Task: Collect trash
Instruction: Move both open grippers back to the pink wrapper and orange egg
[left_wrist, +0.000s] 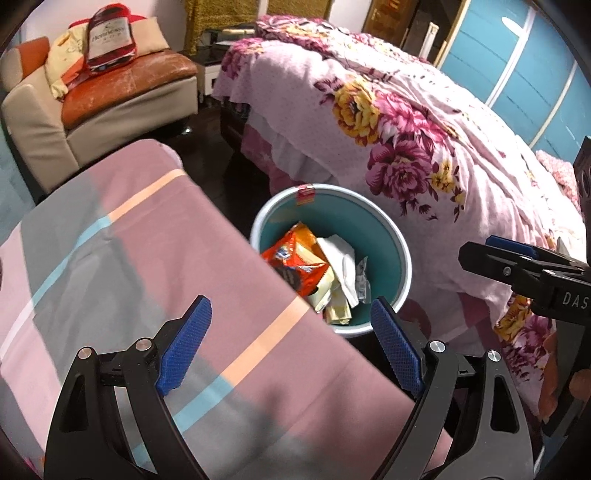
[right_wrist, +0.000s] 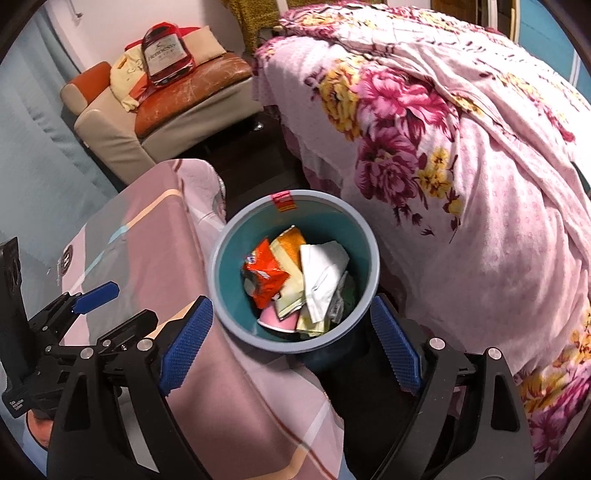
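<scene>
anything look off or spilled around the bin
Nothing spilled: the wrappers and paper all lie inside the teal bin. The one oddity is a red sticker folded over the bin's far rim.

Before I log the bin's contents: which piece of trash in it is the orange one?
The crinkled snack wrapper on the left side of the teal trash bin; the pieces beside it are pale yellow, white or pink.

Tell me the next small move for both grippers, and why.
Probably pull both back and scan the striped cloth for leftovers: the left gripper and right gripper are open and empty, and the wrappers already lie inside the teal bin.
</scene>
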